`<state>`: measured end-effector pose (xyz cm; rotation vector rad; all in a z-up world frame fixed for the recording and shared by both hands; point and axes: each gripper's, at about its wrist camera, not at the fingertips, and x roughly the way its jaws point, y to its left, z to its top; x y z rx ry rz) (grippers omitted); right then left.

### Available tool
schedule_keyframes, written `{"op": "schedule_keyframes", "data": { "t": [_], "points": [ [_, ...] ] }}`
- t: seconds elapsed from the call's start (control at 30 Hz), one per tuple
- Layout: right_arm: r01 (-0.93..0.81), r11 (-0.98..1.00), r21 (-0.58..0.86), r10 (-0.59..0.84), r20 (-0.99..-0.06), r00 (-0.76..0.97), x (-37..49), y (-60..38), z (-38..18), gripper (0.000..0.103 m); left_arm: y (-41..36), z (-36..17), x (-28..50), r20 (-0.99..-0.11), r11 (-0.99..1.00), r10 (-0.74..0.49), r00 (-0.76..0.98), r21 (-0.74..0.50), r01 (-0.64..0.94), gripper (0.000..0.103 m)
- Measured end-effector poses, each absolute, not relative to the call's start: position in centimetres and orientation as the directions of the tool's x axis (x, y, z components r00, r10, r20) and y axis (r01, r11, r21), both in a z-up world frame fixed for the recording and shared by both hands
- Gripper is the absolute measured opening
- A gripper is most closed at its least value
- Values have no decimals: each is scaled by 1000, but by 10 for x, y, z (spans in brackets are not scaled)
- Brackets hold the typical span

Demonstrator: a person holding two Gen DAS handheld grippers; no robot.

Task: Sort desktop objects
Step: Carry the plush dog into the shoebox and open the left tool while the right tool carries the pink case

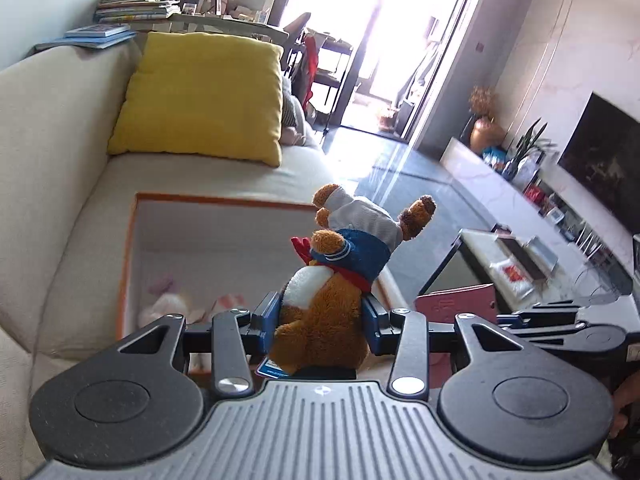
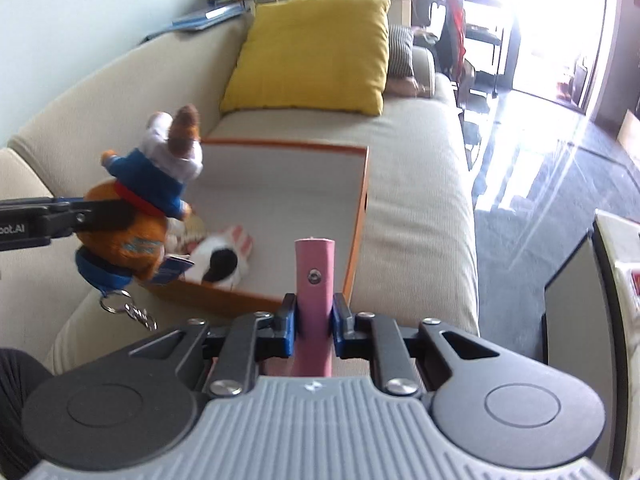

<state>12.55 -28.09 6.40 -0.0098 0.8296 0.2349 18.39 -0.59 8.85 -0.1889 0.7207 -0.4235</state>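
We are in the living room of a home. We see a beige sofa [image 2: 420, 208] with a yellow cushion [image 1: 200, 96], stacked books [image 1: 136, 4] on the ledge behind it, and a dark television [image 1: 604, 160] above a long low cabinet [image 1: 480, 164] carrying a copper vase [image 1: 484, 132] and potted plants. Bright daylight comes through a glass balcony door [image 1: 384, 40].

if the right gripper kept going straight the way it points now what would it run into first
Most likely the orange-edged open box on the beige sofa, near its right wall. The right gripper holds a pink flat case pointing there; depth is uncertain.
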Motion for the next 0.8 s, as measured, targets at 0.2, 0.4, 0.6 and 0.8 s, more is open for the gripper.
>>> {"op": "schedule_keyframes", "data": {
  "t": [0.2, 0.4, 0.6, 0.8],
  "points": [
    [-235, 967, 99, 234, -710, 664, 168, -274, 71, 19, -9, 63, 234, -617, 874, -472, 630, -424, 239, 49],
    [-229, 969, 95, 222, -740, 635, 214, -257, 47, 19, -1, 10, 273, -671, 842, -497, 550, -526, 120, 49],
    [-200, 976, 87, 188, -798, 572, 252, -252, 14, 19, -23, -22, 285, -735, 868, -473, 486, -485, 112, 49],
    [-199, 970, 138, 221, -843, 490, 267, -244, -10, 19, -30, -40, 289, -811, 925, -365, 458, -373, 76, 49]
  ]
}}
